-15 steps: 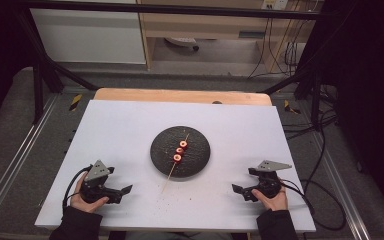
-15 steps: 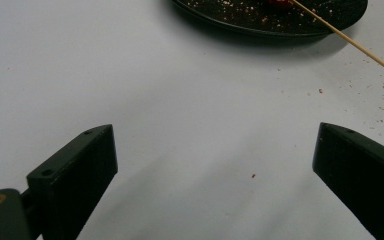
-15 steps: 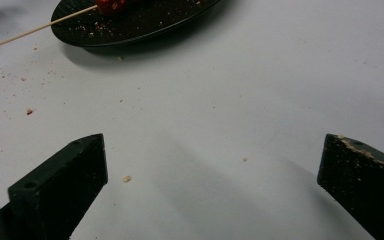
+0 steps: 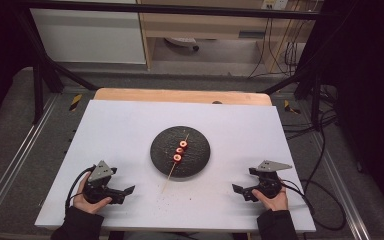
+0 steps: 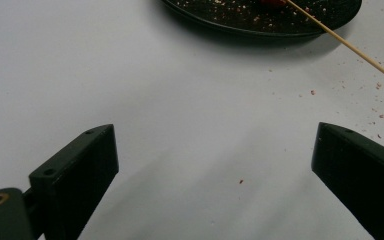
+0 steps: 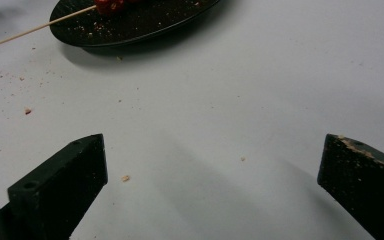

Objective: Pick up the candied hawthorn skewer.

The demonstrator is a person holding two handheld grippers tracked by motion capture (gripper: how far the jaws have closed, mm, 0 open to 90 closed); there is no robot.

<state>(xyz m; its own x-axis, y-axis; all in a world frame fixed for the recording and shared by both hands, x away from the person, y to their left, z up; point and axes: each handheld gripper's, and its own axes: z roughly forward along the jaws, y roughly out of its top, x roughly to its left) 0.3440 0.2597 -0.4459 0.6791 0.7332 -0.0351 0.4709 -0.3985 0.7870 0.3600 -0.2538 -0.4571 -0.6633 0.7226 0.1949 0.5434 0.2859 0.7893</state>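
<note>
A: Anything moved since half a second ago?
B: No; both claws sit as before on the matte white surface [image 4: 130, 130].
A: State?
B: Left claw [image 4: 126, 190] and right claw [image 4: 238, 190] gape wide, empty. Between them, a round black speckled plate [image 4: 200, 155] carries a thin wooden skewer [image 4: 170, 177] threading three red rings [image 4: 180, 150].

Left gripper [image 4: 122, 191]: held low at the near left, jaws spread wide, nothing between them.
Right gripper [image 4: 241, 191]: held low at the near right, jaws spread wide, likewise empty.
</note>
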